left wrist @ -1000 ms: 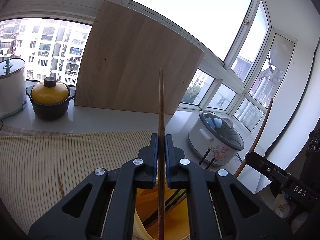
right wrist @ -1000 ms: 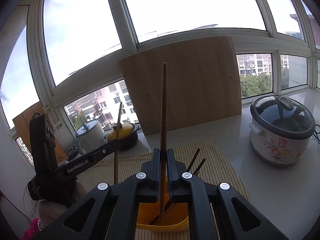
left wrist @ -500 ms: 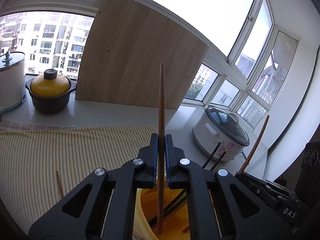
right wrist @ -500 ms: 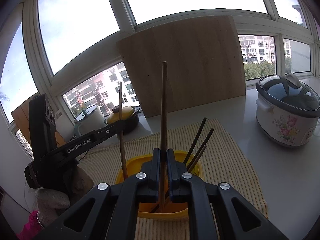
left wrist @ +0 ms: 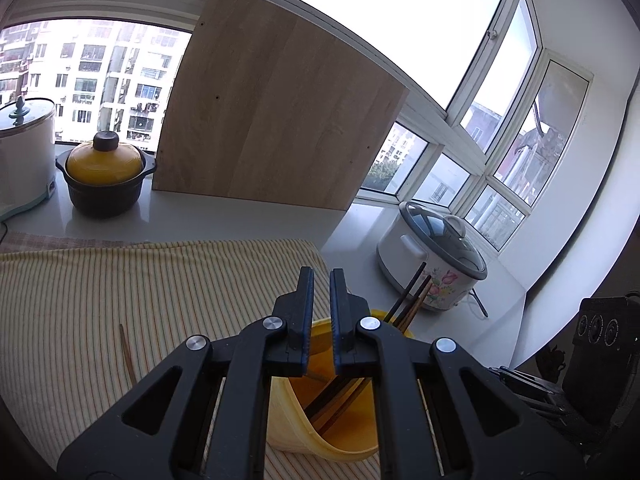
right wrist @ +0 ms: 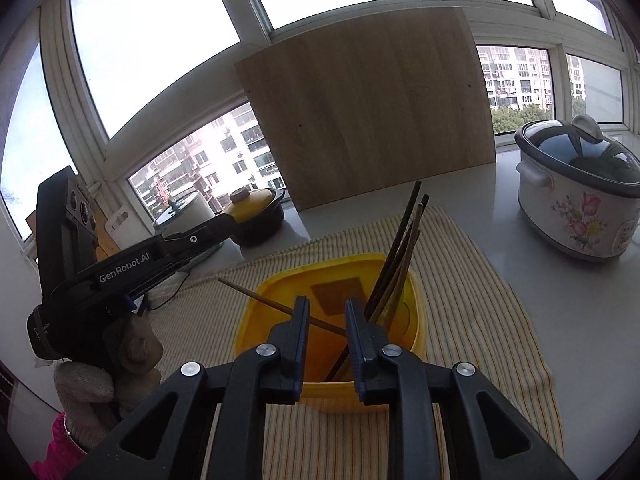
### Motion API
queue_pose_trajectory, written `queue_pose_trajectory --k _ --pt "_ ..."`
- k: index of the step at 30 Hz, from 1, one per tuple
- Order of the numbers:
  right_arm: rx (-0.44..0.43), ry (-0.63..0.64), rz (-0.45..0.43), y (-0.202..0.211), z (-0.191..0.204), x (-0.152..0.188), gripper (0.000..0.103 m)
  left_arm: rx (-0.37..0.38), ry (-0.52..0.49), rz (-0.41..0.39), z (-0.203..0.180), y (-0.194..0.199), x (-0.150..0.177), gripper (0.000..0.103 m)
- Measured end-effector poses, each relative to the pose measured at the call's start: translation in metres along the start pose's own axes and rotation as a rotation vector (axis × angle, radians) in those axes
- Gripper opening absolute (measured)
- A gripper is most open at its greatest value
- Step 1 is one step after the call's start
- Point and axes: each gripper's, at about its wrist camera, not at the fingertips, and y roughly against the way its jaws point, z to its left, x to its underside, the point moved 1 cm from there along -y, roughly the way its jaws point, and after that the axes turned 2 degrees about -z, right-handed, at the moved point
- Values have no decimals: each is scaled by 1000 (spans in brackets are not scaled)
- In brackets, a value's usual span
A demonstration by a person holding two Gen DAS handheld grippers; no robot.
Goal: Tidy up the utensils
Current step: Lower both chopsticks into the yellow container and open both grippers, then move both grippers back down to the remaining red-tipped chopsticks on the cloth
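Two empty claws, right newly ajar

Black gripper — silver screws, knit glove

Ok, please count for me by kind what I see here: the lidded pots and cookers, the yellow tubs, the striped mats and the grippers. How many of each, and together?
Lidded pots and cookers: 3 (floral cooker, yellow-lidded pot, white cooker)
Yellow tub: 1
Striped mat: 1
Grippers: 2 (left gripper, right gripper)
Total: 7
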Motion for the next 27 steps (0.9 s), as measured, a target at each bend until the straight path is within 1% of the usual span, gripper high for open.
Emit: queue_pose_trajectory --k 2,9,12,14,18,20,22,27 --pt "-4 5 8 0 3 3 19 -1 0 -3 2 6 0 5" --pt "-16 33 27 5 16 12 19 -48 -13 -13 17 31 1 5" --pt "-22 51 33 8 24 17 20 -81 -18 -16 30 45 3 5" --pt "-23 69 42 8 30 21 23 -108 -22 -14 40 53 5 5" --pt "-18 112 66 4 44 30 23 -166 -18 23 61 63 13 5" --pt "-22 134 84 1 51 35 25 -194 -17 40 71 65 18 5" --pt "-28 154 102 -1 58 41 27 -213 -5 59 81 67 23 7" --pt "-33 201 144 -9 72 57 29 -254 6 126 101 63 35 8"
